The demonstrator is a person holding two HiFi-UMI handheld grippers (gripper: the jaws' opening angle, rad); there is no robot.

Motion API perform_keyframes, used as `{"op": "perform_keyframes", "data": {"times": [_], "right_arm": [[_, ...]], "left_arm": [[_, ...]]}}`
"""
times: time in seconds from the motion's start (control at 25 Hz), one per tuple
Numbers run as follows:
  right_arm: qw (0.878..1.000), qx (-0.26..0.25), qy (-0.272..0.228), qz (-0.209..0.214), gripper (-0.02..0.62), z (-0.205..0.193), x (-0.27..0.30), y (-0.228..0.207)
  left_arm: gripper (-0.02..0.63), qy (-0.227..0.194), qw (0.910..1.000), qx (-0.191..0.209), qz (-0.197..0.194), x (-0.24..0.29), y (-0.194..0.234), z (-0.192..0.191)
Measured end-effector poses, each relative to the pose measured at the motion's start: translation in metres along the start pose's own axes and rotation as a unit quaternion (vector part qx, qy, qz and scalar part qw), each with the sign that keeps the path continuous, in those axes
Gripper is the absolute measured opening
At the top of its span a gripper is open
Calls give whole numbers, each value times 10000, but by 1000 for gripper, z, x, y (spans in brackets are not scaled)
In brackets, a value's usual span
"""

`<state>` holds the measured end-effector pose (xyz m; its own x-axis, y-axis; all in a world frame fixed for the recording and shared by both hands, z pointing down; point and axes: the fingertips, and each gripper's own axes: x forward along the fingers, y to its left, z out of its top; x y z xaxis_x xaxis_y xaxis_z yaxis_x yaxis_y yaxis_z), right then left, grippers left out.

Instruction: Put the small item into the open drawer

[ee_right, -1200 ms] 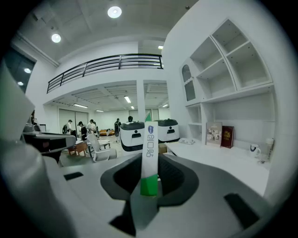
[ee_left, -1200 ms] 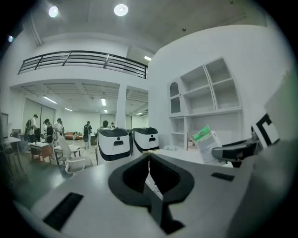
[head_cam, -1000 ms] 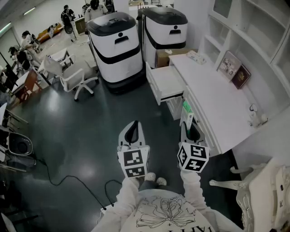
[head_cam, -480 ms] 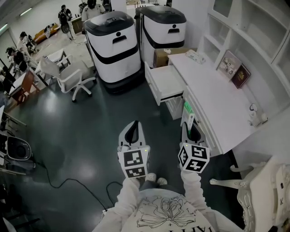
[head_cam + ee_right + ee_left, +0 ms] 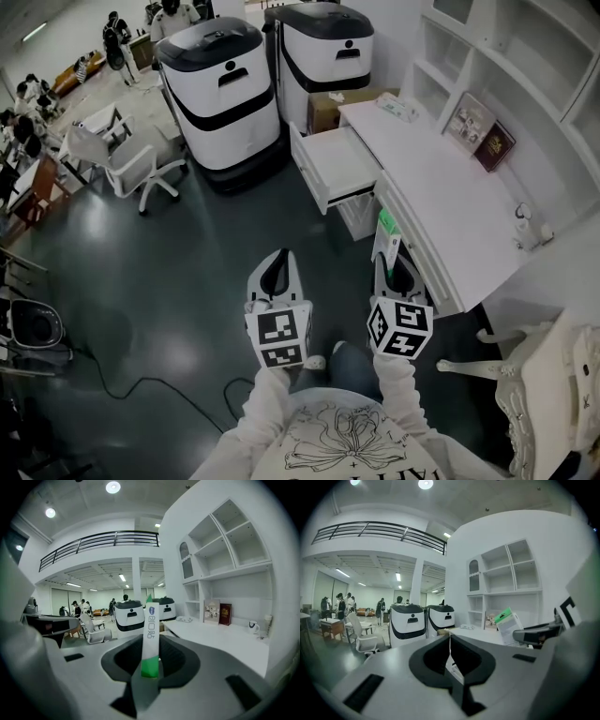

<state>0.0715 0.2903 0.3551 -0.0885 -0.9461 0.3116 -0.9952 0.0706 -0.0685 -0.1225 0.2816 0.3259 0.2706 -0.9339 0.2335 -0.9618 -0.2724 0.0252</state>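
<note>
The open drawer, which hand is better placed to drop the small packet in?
Right. The right claw is shut on the green and white packet and is beside the desk, which looks slightly nearer the open drawer. The left claw is shut with nothing in it.

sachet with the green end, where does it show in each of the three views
Head view: sachet, right of centre, beside the white desk's front edge.
Left gripper view: right of centre, tilted, in front of the shelves.
Right gripper view: centre, upright between the jaws.
Shared landmark: the two white-and-black machines, seen in all three.
</note>
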Motion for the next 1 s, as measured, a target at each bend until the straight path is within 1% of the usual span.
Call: {"op": "perform_keyframes", "data": {"times": [0.24,0.48,0.8,1.0], "right_arm": [[10000,18,65,-40,95,3,25,-7],[10000,-13,90,36,95,12,67,-17],[9998,11,32,179,95,37,141,-43],[9993,-8,8,361,95,64,193,-66]], "left_arm": [[8,81,9999,-6,-75,27,1,1],[8,129,9999,-25,-2,65,5,3],[8,152,9998,-14,116,141,4,14],[8,153,9997,-15,202,197,-5,33]]}}
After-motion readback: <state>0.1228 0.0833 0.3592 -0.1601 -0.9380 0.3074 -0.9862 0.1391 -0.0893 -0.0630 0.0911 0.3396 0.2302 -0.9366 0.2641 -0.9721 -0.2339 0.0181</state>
